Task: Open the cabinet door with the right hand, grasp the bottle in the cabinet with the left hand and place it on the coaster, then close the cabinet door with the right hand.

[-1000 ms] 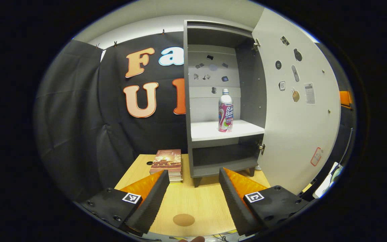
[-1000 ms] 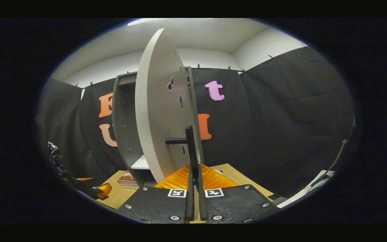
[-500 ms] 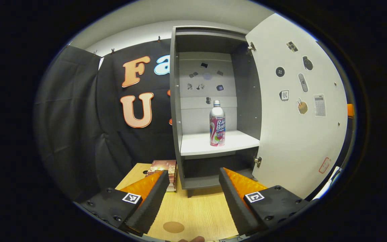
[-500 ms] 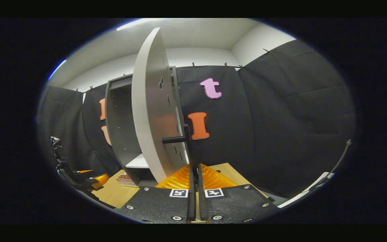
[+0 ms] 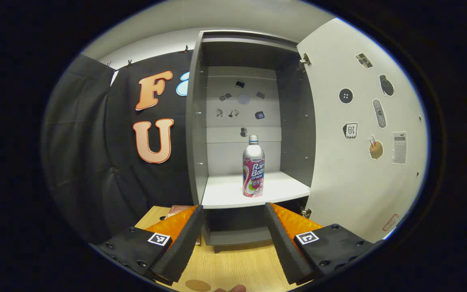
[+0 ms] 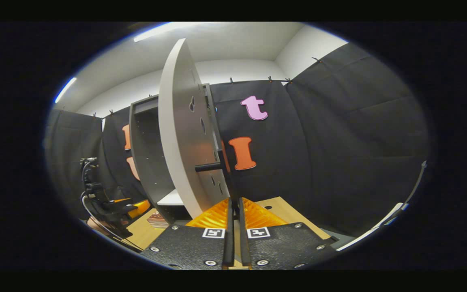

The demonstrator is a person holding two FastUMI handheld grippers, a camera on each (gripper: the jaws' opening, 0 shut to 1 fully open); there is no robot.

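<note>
The grey cabinet (image 5: 195,121) stands open, its white door (image 5: 359,142) swung out to the right. A silver and pink bottle (image 5: 253,168) stands upright on the white shelf (image 5: 225,194). My left gripper (image 5: 233,207) is open in front of and below the shelf, with the bottle centred above the gap and still some way off. A brown round coaster (image 5: 198,285) lies on the wooden table just beneath it. In the right gripper view the door (image 6: 181,134) is seen edge-on, and my right gripper (image 6: 234,200) is shut on its black handle (image 6: 226,174).
A stack of books (image 5: 174,210) lies on the wooden table (image 5: 237,267) left of the cabinet foot, partly behind my left finger. The left gripper (image 6: 124,207) and the hand holding it (image 6: 93,224) appear at the left of the right gripper view.
My left gripper has moved up and closer to the cabinet, so the bottle looks larger and centred. The door has swung slightly wider, with the right gripper still on its handle.
</note>
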